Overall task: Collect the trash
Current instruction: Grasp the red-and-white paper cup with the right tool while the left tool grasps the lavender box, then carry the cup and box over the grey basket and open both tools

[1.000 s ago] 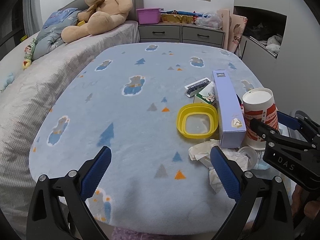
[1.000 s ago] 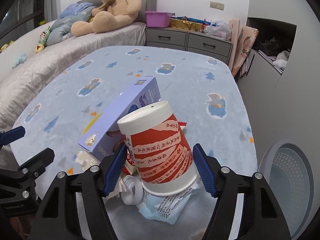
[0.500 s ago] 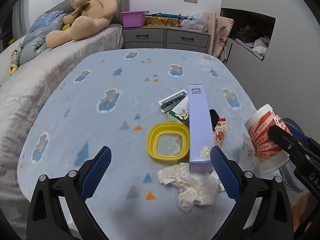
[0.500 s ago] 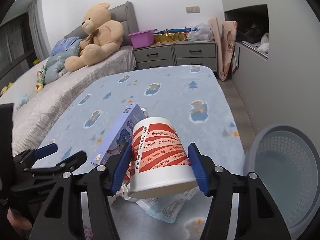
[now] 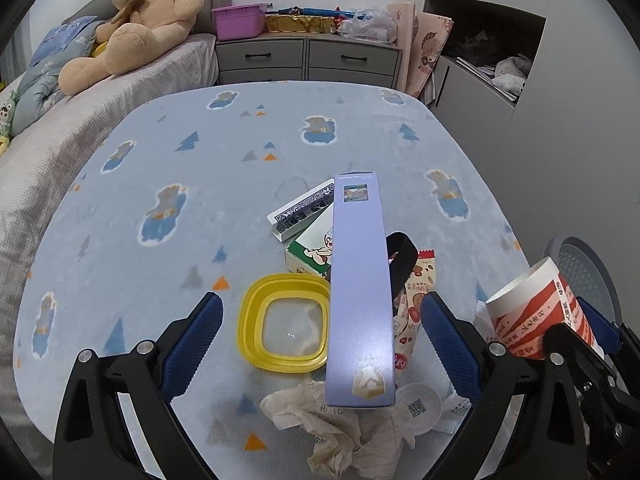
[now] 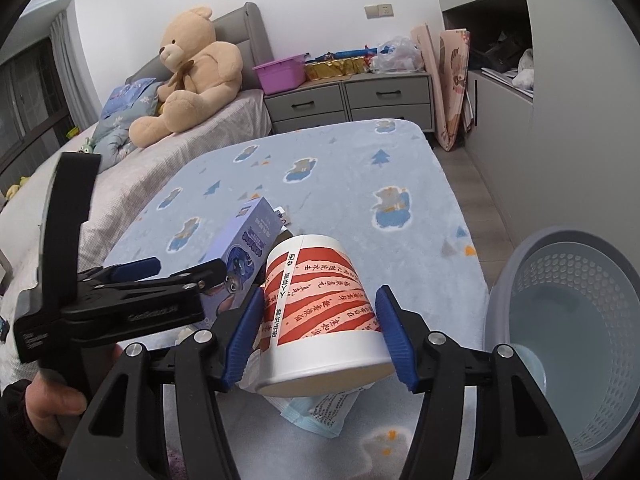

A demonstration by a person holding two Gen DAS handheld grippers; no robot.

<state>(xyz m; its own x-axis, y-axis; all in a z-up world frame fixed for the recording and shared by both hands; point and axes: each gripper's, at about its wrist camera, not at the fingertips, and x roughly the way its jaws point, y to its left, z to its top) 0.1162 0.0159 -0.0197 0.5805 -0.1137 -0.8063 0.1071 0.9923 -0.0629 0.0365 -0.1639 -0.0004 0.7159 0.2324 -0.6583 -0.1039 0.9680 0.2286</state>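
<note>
My right gripper (image 6: pixel 320 336) is shut on a red-and-white paper cup (image 6: pixel 320 312), held tilted above the near right corner of the blue blanket; the same cup (image 5: pixel 532 316) shows at the right of the left wrist view. My left gripper (image 5: pixel 320 340) stands open over a trash pile: a long lilac box (image 5: pixel 360 288), a yellow lid (image 5: pixel 286 324), crumpled paper (image 5: pixel 344 436), a snack wrapper (image 5: pixel 412 312), a green carton (image 5: pixel 312 254). The lilac box runs between the left fingers without touching them. The grey mesh bin (image 6: pixel 568 336) stands on the floor to the cup's right.
The blue patterned blanket (image 5: pixel 200 184) covers the bed's near end. A teddy bear (image 5: pixel 136 16) sits at the far left. Grey drawers (image 5: pixel 308 60) with a purple tub stand behind. A person's hand (image 6: pixel 52 400) holds the left gripper. A blue-white packet (image 6: pixel 316 412) lies under the cup.
The right gripper lifted the cup off the pile, tipped it and carried it right toward the bin. The left gripper slid right, so the lilac box now lies between its fingers.
</note>
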